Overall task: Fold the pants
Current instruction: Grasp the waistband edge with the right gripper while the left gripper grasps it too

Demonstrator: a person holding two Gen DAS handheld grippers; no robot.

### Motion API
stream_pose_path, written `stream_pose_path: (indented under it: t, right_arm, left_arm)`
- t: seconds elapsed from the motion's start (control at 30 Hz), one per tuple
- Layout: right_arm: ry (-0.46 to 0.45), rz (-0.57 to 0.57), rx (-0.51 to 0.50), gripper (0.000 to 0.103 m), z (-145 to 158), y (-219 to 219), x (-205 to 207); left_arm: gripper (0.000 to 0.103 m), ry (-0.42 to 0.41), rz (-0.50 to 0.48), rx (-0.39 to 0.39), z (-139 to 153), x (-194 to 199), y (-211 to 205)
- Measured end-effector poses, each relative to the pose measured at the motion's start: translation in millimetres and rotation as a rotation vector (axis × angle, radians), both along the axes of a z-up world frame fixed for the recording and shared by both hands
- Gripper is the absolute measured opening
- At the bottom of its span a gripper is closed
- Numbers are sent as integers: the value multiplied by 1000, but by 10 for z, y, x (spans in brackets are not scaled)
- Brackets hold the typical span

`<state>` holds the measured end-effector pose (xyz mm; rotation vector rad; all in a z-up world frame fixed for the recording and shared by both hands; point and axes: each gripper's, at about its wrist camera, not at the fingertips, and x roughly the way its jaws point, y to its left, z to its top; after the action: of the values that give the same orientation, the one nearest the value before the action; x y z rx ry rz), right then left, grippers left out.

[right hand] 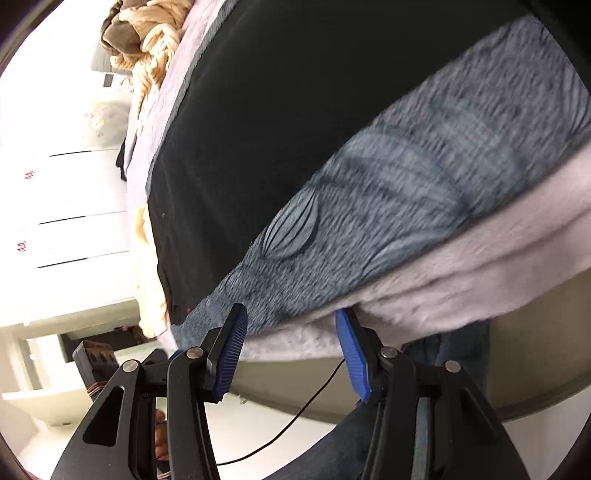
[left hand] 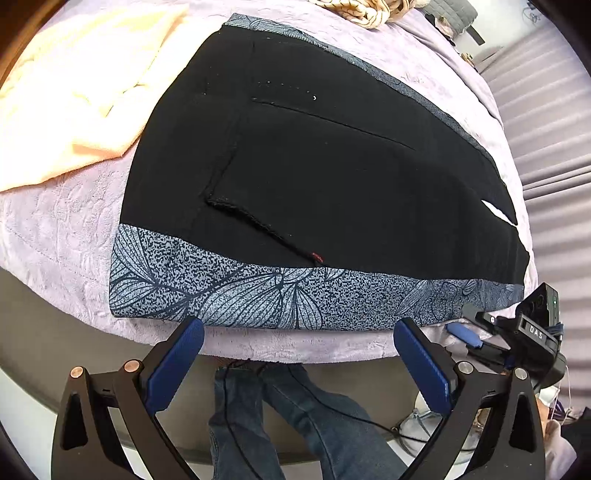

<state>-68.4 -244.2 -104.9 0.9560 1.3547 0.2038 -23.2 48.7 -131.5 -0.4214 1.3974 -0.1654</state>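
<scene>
The soft, limp black pants (left hand: 314, 166), spread on the bed (left hand: 66, 229) just ahead of both empty, parted claws (left hand: 299, 328) (right hand: 291, 317), are best gripped at the patterned near hem (left hand: 258, 295).

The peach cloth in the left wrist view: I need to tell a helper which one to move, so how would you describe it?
Start from the lilac blanket covering the bed. On it lie black pants with a grey leaf-print band; the peach cloth lies crumpled beside their far-left edge. It is the only plain pale-orange fabric, unlike the striped beige bundle farther back.
</scene>
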Motion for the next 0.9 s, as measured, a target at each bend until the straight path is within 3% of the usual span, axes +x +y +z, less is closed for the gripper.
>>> stream_pose_path:
  t: [0.13, 0.27, 0.37, 0.53, 0.6, 0.67, 0.77, 0.9]
  right_arm:
    - [-52, -67, 40, 55, 29, -46, 76]
    - [-124, 11, 137, 55, 183, 158, 86]
    - [-101, 74, 103, 55, 107, 362, 165]
    - [-49, 137, 186, 55, -204, 764, 438]
    - [-36, 128, 234, 52, -264, 886, 544]
    - [-69, 102, 269, 35, -174, 885, 588]
    - [-154, 82, 342, 34, 144, 817, 622]
    - [-224, 146, 348, 34, 473, 844, 622]
  left_arm:
    - [103, 15, -7, 20, -50, 46, 28]
    - [103, 17, -25, 27, -36, 32, 72]
    - [103, 22, -5, 5, -35, 22, 142]
    - [103, 16, 6, -11, -55, 27, 128]
    - [103, 31, 25, -53, -103, 12, 112]
    - [103, 64, 60, -122, -171, -27, 87]
    - [103, 74, 119, -246, -203, -49, 45]
    - [103, 43, 245, -430, -254, 131, 134]
